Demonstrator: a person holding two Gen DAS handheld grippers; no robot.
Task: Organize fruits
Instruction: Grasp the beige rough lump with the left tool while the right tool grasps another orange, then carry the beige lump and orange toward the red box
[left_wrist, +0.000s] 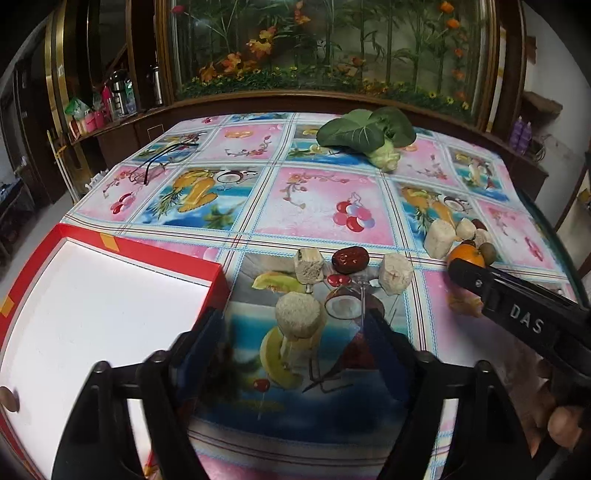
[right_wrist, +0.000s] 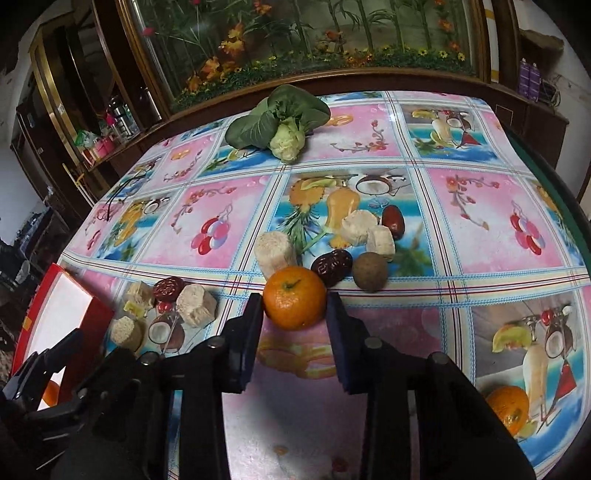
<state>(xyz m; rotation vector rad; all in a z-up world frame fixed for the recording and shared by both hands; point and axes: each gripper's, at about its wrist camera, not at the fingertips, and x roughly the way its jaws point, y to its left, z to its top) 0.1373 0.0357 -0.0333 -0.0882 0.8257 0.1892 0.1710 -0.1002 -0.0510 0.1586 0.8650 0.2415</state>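
My right gripper (right_wrist: 294, 308) is shut on an orange (right_wrist: 294, 297) that rests on the tablecloth, with a pad against each side of it. Just beyond it lie a dark red date (right_wrist: 331, 266), a brown round fruit (right_wrist: 370, 272) and pale cut cylinders (right_wrist: 275, 253). My left gripper (left_wrist: 295, 323) is open, its fingers standing wide on either side of a pale cylinder piece (left_wrist: 297, 314) without touching it. Past that piece lie a red date (left_wrist: 349, 259) and two more pale chunks (left_wrist: 309, 266). The right gripper's finger (left_wrist: 480, 284) enters from the right at the orange (left_wrist: 466, 254).
A red box with a white inside (left_wrist: 92, 295) sits at the left, close to my left gripper's left finger. A leafy green vegetable (left_wrist: 369, 134) lies at the far side of the table. Glasses (left_wrist: 162, 162) lie far left. A person's fingers (left_wrist: 565, 424) show at the lower right.
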